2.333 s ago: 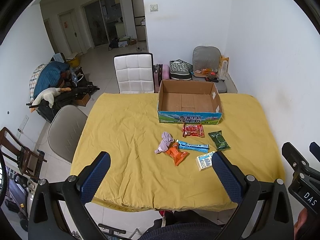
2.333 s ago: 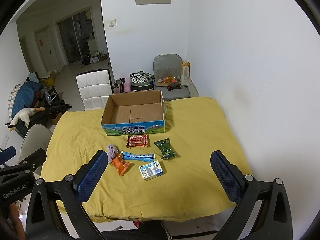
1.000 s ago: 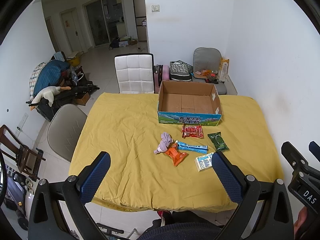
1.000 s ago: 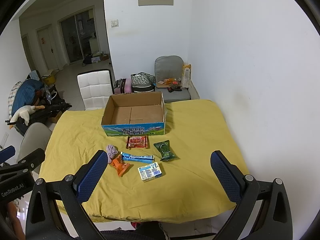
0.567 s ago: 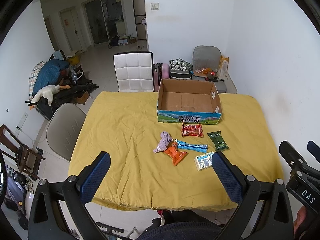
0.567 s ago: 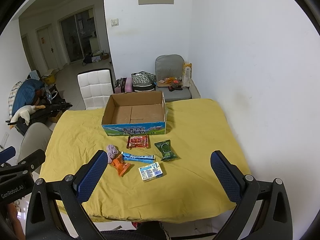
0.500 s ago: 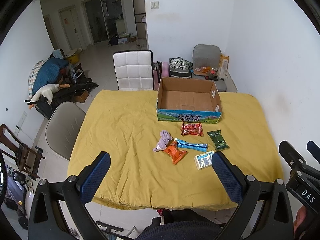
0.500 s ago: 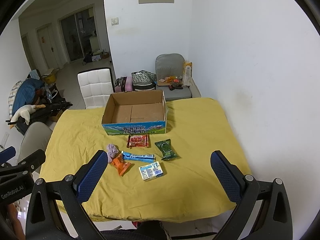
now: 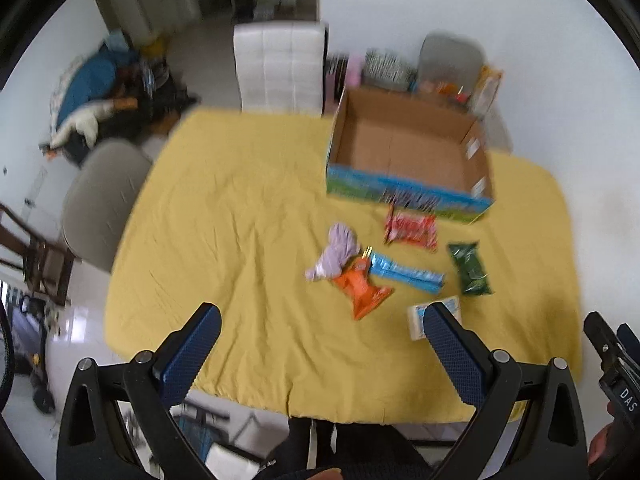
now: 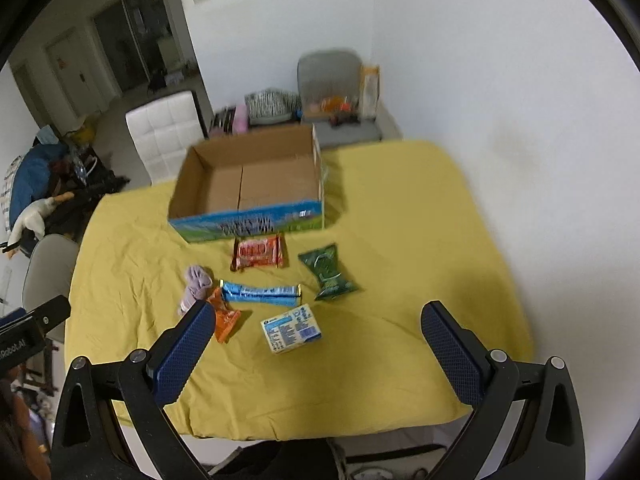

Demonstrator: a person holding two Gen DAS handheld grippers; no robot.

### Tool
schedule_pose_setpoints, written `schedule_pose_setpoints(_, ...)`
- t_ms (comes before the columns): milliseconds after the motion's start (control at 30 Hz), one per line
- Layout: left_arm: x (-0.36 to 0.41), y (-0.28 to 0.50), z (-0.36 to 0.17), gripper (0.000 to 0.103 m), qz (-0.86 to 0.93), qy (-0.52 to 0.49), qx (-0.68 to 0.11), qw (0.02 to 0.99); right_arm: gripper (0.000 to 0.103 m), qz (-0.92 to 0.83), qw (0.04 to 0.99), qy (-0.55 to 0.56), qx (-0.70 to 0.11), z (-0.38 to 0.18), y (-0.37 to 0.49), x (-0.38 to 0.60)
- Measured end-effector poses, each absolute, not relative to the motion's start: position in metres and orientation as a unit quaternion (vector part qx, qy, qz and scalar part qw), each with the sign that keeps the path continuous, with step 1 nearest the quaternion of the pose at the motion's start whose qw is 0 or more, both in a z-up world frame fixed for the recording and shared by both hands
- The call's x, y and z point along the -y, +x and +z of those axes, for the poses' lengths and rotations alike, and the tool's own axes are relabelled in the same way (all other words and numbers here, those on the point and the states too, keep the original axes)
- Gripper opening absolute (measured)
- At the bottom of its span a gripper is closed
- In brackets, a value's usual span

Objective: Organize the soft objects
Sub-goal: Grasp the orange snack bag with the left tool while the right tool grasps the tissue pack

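Note:
Several soft packets lie on the yellow table [image 9: 240,220] before an empty cardboard box [image 9: 404,152]: a lilac cloth [image 9: 334,252], an orange pouch [image 9: 362,286], a blue bar [image 9: 406,276], a red packet [image 9: 410,228], a green packet [image 9: 468,268] and a white-blue pack [image 9: 418,318]. The right wrist view shows the box [image 10: 256,184], cloth [image 10: 194,286], orange pouch [image 10: 224,320], blue bar [image 10: 262,293], red packet [image 10: 259,254], green packet [image 10: 327,272] and pack [image 10: 291,328]. My left gripper [image 9: 322,328] and right gripper [image 10: 318,324] are open, empty, above the near table edge.
A white chair [image 9: 280,68] stands behind the table and a grey chair [image 9: 100,200] at its left side. A white wall [image 10: 500,60] runs close along the right. A grey seat with clutter [image 10: 336,92] stands behind the box.
Both grippers have moved forward and lower toward the table, so the packets and box look larger and nearer. Both stay open. Nothing on the table has moved.

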State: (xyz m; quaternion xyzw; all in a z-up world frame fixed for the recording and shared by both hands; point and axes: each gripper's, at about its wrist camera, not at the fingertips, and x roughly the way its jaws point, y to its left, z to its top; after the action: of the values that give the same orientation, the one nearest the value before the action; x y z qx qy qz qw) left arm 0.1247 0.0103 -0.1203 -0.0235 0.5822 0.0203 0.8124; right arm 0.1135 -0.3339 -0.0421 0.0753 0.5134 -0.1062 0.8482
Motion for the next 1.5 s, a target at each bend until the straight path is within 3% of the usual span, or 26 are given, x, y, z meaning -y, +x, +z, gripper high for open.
schedule_pose_setpoints(267,-0.007,0.186,-0.261,0.103,0.017,-0.099,-0.7,0.707,0.103,-0.115,0.77,0.096,-0.621,-0.185,0.195,0.366)
schedule_pose_setpoints(467,0.0,0.206,-0.347,0.103,0.033,-0.15,-0.75,0.644,0.101,-0.103,0.665,0.225,-0.705,-0.308,0.215,0.379)
schedule_pose_setpoints(733,0.011,0.216,-0.403,0.103,0.047,-0.162,-0.776,0.608,0.098,-0.131,0.541,0.395,-0.731,-0.414,0.211,0.374)
schedule_pose_setpoints(800,0.011,0.217,-0.407,0.103,0.047,-0.161,-0.779,0.604,0.09,-0.134,0.519,0.409,-0.739,-0.433,0.211,0.365)
schedule_pose_setpoints(867,0.01,0.216,-0.411,0.103,0.045,-0.164,-0.782,0.599,0.08,-0.12,0.509,0.399,-0.753,-0.44,0.212,0.356)
schedule_pose_setpoints(967,0.008,0.216,-0.412,0.103,0.037,-0.165,-0.787,0.594,0.075,-0.081,0.52,0.32,-0.788,-0.436,0.216,0.342)
schedule_pose_setpoints(1100,0.012,0.219,-0.414,0.103,0.026,-0.156,-0.788,0.595,0.069,-0.027,0.583,0.097,-0.806,-0.425,0.228,0.318)
schedule_pose_setpoints(1167,0.018,0.225,-0.418,0.103,0.021,-0.155,-0.787,0.597,0.068,-0.023,0.611,0.046,-0.79,-0.421,0.232,0.312)
schedule_pose_setpoints(1200,0.019,0.229,-0.421,0.1,0.021,-0.15,-0.786,0.599,0.068,-0.016,0.619,0.032,-0.785,-0.421,0.234,0.308)
schedule_pose_setpoints(1267,0.022,0.232,-0.428,0.083,0.021,-0.143,-0.786,0.6,0.068,-0.007,0.623,0.037,-0.782,-0.421,0.235,0.303)
schedule_pose_setpoints(1300,0.022,0.232,-0.433,0.065,0.022,-0.14,-0.788,0.599,0.069,-0.009,0.623,0.037,-0.781,-0.422,0.233,0.3)
schedule_pose_setpoints(1400,0.028,0.229,-0.429,0.044,0.011,-0.109,-0.781,0.615,0.069,-0.019,0.626,0.046,-0.778,-0.411,0.227,0.298)
schedule_pose_setpoints(1500,0.04,0.216,-0.422,0.04,-0.005,-0.059,-0.779,0.624,0.069,-0.031,0.614,0.079,-0.785,-0.41,0.212,0.308)
